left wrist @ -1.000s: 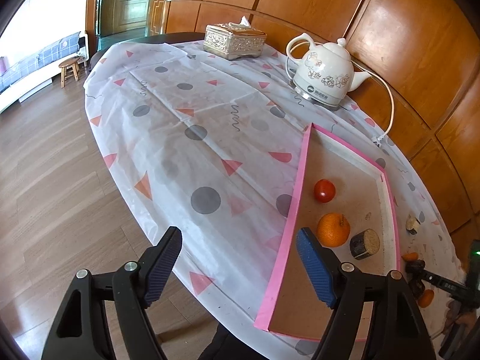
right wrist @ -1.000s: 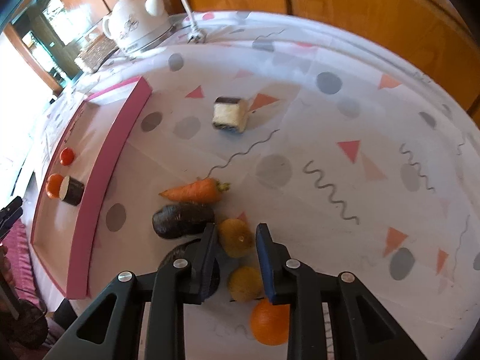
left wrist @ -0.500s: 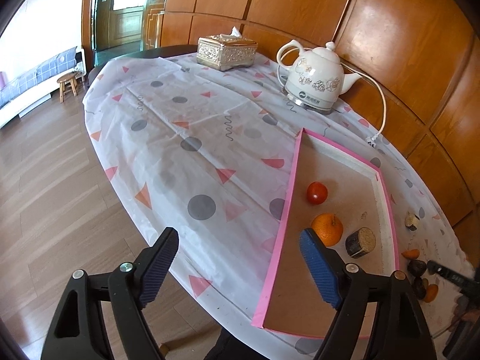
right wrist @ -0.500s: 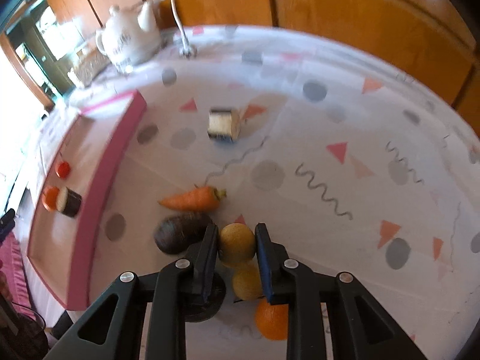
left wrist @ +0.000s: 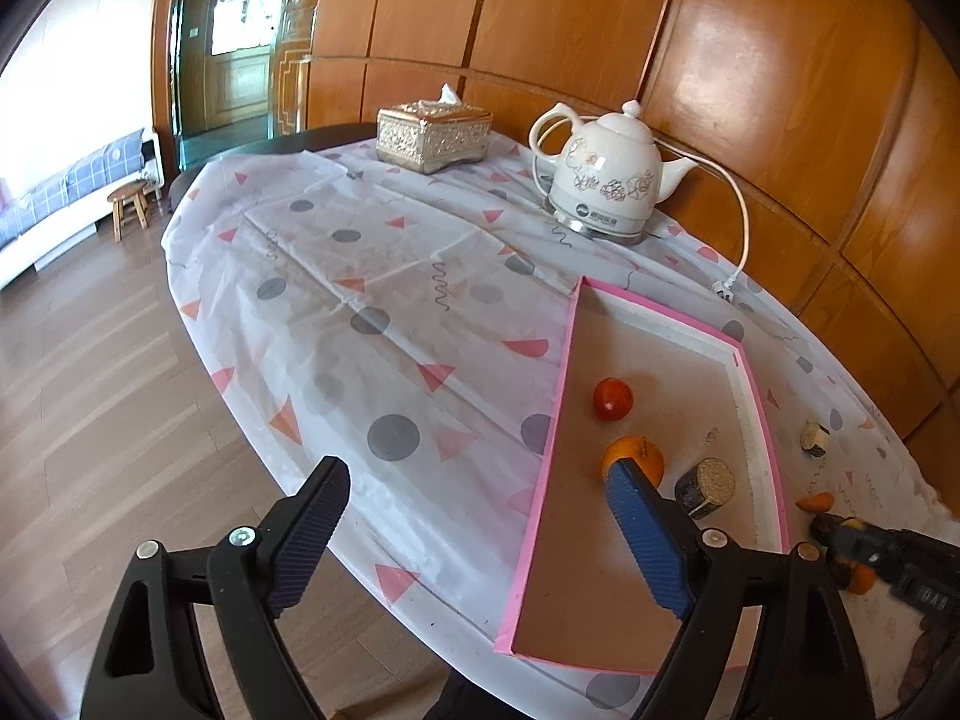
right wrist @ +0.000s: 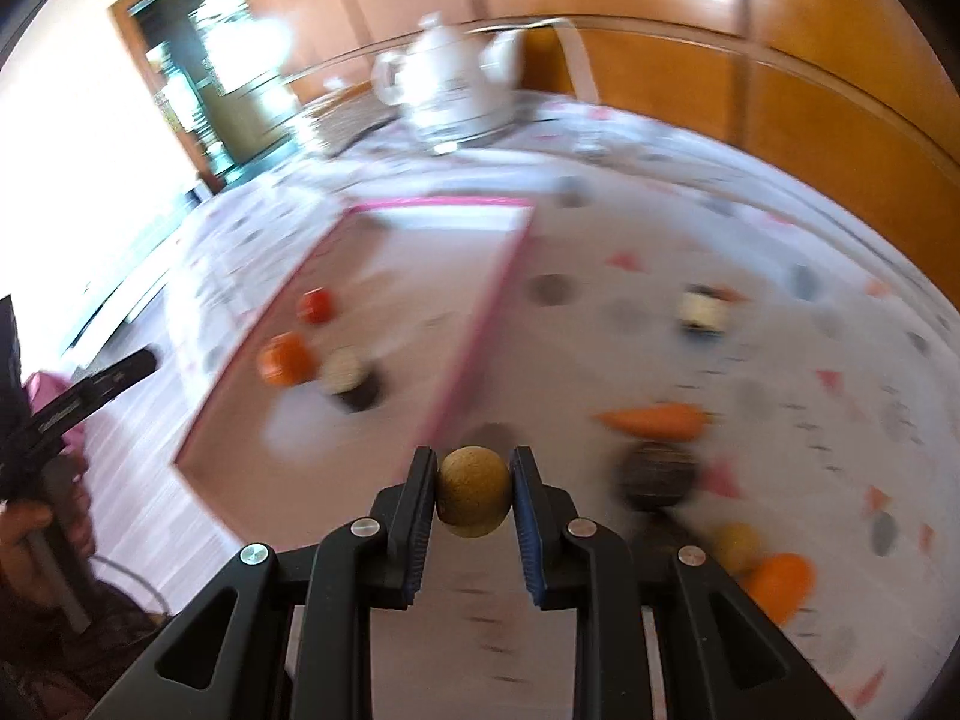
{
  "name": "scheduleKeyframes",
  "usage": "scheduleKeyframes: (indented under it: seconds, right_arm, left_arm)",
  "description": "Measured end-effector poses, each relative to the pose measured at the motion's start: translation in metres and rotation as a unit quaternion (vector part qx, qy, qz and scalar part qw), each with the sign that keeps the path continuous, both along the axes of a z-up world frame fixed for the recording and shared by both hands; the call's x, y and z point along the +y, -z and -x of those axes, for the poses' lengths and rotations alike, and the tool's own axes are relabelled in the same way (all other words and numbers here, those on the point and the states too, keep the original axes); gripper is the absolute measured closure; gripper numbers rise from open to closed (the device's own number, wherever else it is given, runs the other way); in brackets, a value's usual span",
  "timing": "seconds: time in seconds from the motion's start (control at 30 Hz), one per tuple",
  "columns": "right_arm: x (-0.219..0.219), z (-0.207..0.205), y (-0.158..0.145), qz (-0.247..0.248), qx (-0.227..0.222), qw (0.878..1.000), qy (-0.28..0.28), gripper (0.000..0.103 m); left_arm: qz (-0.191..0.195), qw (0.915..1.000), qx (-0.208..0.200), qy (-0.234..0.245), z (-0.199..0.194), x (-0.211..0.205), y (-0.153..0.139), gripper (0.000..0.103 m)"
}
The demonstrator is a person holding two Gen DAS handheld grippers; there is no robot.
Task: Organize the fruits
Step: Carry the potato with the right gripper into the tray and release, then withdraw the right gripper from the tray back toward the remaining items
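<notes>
My right gripper (right wrist: pixel 473 501) is shut on a round yellow-brown fruit (right wrist: pixel 473 498) and holds it above the table, near the right wall of the pink-edged tray (right wrist: pixel 480 324). The tray (left wrist: pixel 543 480) holds a red tomato (left wrist: pixel 612 399), an orange (left wrist: pixel 635 457) and a dark cut cylinder piece (left wrist: pixel 706 486). On the cloth lie a carrot (right wrist: pixel 651 421), a dark round fruit (right wrist: pixel 657 474), another yellow fruit (right wrist: pixel 735 546) and an orange (right wrist: pixel 780 585). My left gripper (left wrist: pixel 474 546) is open and empty over the table's near edge, left of the tray.
A white kettle (left wrist: pixel 606 186) with its cord and a tissue box (left wrist: pixel 433 135) stand at the far side. A second cut piece (right wrist: pixel 702 309) lies on the cloth right of the tray. Wood panelling runs behind the table. Wooden floor lies to the left.
My right gripper has closed on the yellow-brown fruit, lifted it off the cloth and swung left toward the tray. The left gripper has pulled back slightly and stayed open.
</notes>
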State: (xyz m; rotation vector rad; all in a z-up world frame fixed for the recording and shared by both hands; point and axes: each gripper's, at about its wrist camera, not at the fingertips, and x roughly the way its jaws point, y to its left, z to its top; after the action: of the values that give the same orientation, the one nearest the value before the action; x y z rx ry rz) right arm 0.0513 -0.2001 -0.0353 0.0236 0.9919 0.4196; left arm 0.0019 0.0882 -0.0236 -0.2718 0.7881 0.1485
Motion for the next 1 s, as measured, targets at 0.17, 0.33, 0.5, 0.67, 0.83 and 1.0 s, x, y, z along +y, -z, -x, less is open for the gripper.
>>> scheduleKeyframes:
  seconds: [0.17,0.33,0.5,0.67,0.83,1.0]
  right_arm:
    - [0.051,-0.001,0.010,0.001,0.009,0.999,-0.051,0.078]
    - [0.079,-0.008,0.022,0.010,0.025,0.998,-0.064,0.078]
    - [0.087,-0.015,0.027,0.008,0.030,0.998,-0.054,0.074]
    - [0.085,-0.013,0.025,0.008,0.024,0.998,-0.050,0.072]
    - [0.077,-0.011,0.020,0.005,0.018,0.999,-0.036,0.072]
    - [0.069,-0.005,0.014,0.018,0.004,1.000,-0.022,0.069]
  left_arm:
    - [-0.018,0.9997,-0.014,0.008,0.003,-0.005,-0.005,0.011]
    - [-0.030,0.9992,-0.021,0.017,0.005,-0.009,-0.008,0.011]
    - [-0.035,0.9989,-0.020,0.024,0.004,-0.013,-0.006,0.011]
    - [-0.037,0.9988,-0.018,0.026,0.003,-0.015,-0.006,0.011]
    - [-0.040,0.9986,-0.020,0.029,0.004,-0.017,-0.006,0.011]
    - [-0.046,0.9981,-0.023,0.033,0.005,-0.022,-0.008,0.010]
